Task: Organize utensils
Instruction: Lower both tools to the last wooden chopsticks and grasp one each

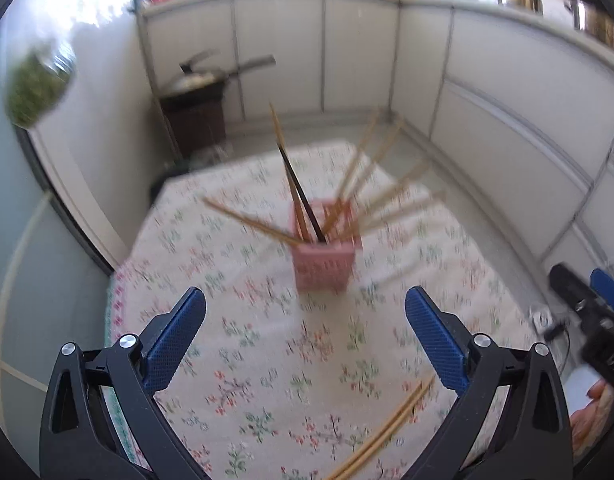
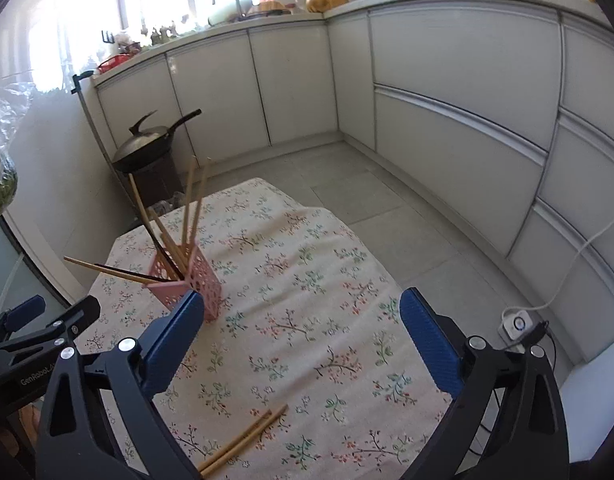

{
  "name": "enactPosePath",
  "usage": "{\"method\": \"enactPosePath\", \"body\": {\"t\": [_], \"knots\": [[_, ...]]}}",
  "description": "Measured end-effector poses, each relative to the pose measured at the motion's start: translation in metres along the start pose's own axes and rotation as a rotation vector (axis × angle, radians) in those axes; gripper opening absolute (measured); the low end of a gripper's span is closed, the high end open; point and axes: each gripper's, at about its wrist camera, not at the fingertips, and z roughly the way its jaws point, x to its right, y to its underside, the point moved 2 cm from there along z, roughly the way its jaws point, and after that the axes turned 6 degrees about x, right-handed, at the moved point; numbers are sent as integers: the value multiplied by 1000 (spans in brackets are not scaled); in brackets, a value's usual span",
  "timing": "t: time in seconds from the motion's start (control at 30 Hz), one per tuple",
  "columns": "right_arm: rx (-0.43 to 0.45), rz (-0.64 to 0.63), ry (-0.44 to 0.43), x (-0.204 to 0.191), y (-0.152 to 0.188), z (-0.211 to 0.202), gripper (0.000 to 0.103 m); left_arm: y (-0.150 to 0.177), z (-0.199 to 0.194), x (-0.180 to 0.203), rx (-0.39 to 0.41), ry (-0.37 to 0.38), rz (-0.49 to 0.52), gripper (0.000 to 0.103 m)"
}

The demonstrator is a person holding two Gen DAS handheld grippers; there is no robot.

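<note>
A pink slotted holder stands on the floral tablecloth with several wooden chopsticks and a dark one leaning out of it; it also shows in the right wrist view. A pair of wooden chopsticks lies loose on the cloth near the front, also in the right wrist view. My left gripper is open and empty, above the cloth in front of the holder. My right gripper is open and empty, to the right of the holder.
A dark wok with a lid sits on a bin beyond the table's far left corner. White kitchen cabinets line the back and right. A power strip and cable lie on the tiled floor at right.
</note>
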Motion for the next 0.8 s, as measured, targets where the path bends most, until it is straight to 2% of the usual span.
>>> {"method": "enactPosePath", "body": {"t": [0.2, 0.33, 0.43, 0.8], "knots": [[-121, 111, 48, 47, 44, 6, 96, 55, 70, 34, -320, 82, 126, 96], [-226, 168, 69, 69, 65, 18, 96, 85, 95, 58, -453, 99, 223, 96], [-248, 199, 61, 79, 68, 20, 96, 95, 106, 66, -498, 72, 267, 95], [-274, 201, 52, 83, 73, 24, 96, 102, 119, 66, -547, 78, 254, 92]]}}
